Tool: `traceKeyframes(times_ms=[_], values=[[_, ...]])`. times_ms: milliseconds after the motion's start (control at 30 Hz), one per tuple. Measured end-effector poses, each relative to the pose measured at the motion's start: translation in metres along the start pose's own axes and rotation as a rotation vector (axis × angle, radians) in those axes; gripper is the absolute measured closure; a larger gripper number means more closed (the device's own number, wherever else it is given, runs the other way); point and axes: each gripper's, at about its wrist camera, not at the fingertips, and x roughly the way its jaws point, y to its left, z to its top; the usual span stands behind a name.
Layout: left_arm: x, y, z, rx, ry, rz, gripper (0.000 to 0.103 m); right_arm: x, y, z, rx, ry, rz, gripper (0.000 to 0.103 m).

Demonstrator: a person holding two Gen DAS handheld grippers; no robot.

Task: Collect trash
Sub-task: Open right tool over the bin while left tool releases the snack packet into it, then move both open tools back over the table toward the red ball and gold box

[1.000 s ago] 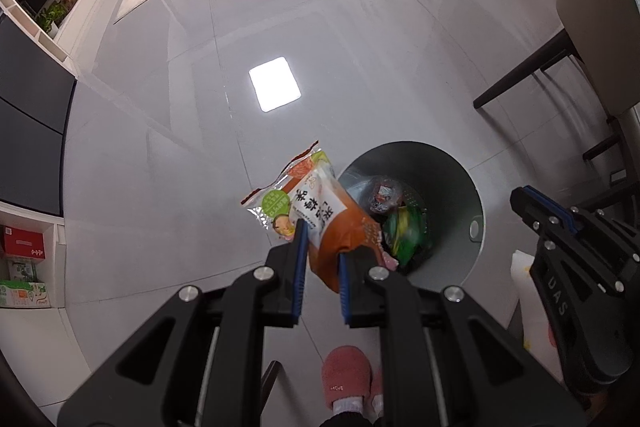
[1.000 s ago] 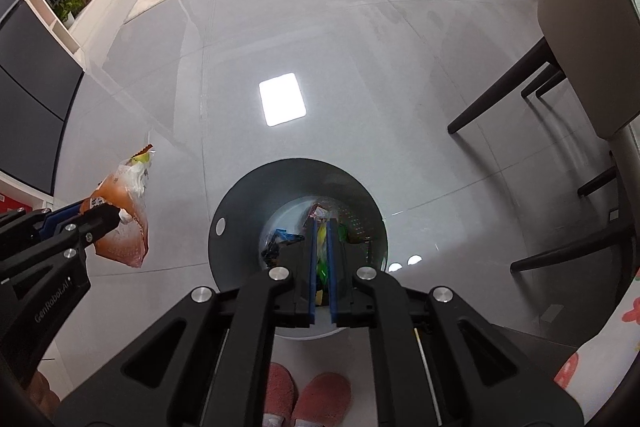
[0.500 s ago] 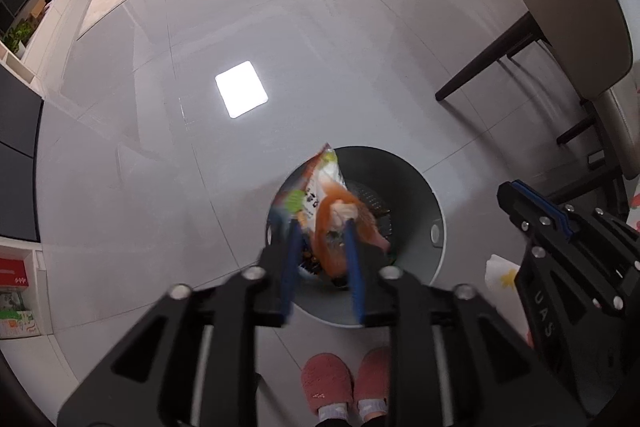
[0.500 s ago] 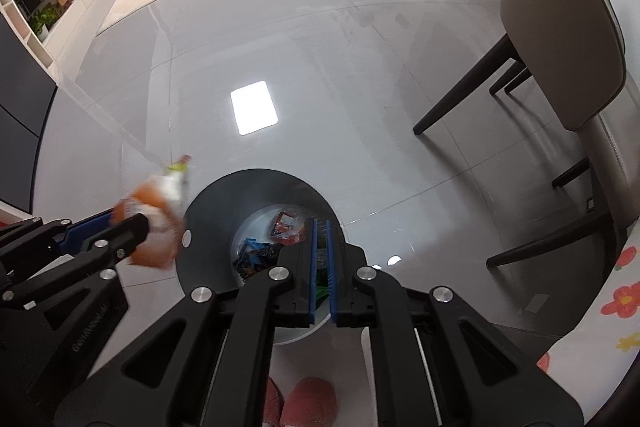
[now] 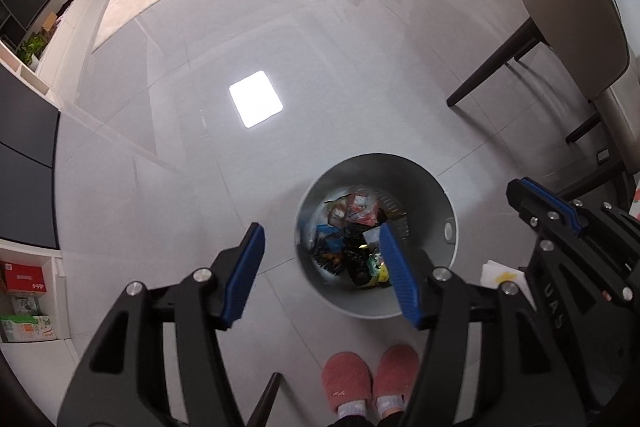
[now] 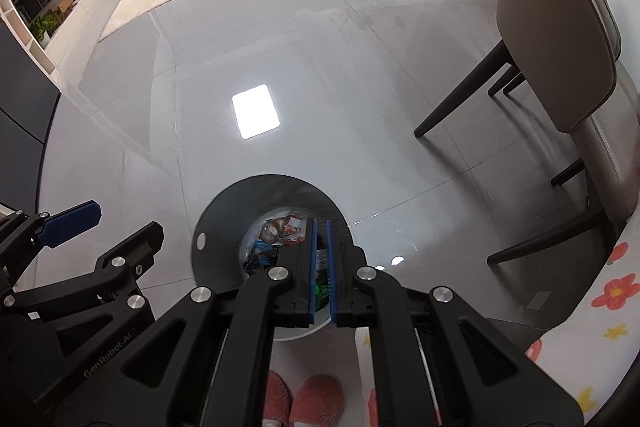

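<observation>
A round grey trash bin [image 5: 440, 211] stands on the floor below both grippers. Several crumpled wrappers [image 5: 352, 227] lie in its bottom. My left gripper [image 5: 320, 231] hangs over the bin's left rim. Its jaws are opening, and nothing is between the blue pads [image 5: 244, 267]. In the right wrist view the same bin [image 6: 224, 219] and wrappers [image 6: 276, 231] show under my right gripper [image 6: 320, 227], which is shut and holds nothing. The left gripper [image 6: 128, 219] appears at that view's left edge, and the right gripper [image 5: 516, 193] at the left wrist view's right edge.
A beige chair [image 5: 560, 27] with dark legs stands to the right of the bin. A person's pink slippers [image 5: 368, 379] are just in front of it. A white shelf with boxes [image 5: 24, 291] is at the left. A floral cloth [image 6: 600, 307] shows at lower right.
The left gripper carried the orange snack bag from left of the bin to over it and opened. The bag is gone from its jaws. The right gripper stayed shut over the bin.
</observation>
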Motion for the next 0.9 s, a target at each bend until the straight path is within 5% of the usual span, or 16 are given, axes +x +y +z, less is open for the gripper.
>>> traceKeyframes(times_ms=[233, 333, 400, 633, 900], values=[[-0.075, 0.032, 0.001, -0.017, -0.018, 0.050, 0.043, -0.076, 0.026, 0.013, -0.045, -0.034, 0.048, 0.096], [-0.117, 0.043, 0.001, -0.024, -0.036, 0.053, 0.042, -0.127, 0.036, 0.020, -0.073, -0.077, 0.073, 0.075], [-0.152, 0.050, 0.002, -0.028, -0.054, 0.042, 0.039, -0.167, 0.042, 0.025, -0.093, -0.112, 0.091, 0.070], [-0.258, 0.051, 0.000, 0.035, -0.135, -0.034, 0.037, -0.280, 0.036, 0.036, -0.115, -0.160, 0.180, 0.070], [-0.344, 0.001, -0.013, 0.238, -0.249, -0.128, 0.033, -0.373, -0.005, 0.019, -0.123, -0.227, 0.193, 0.070]])
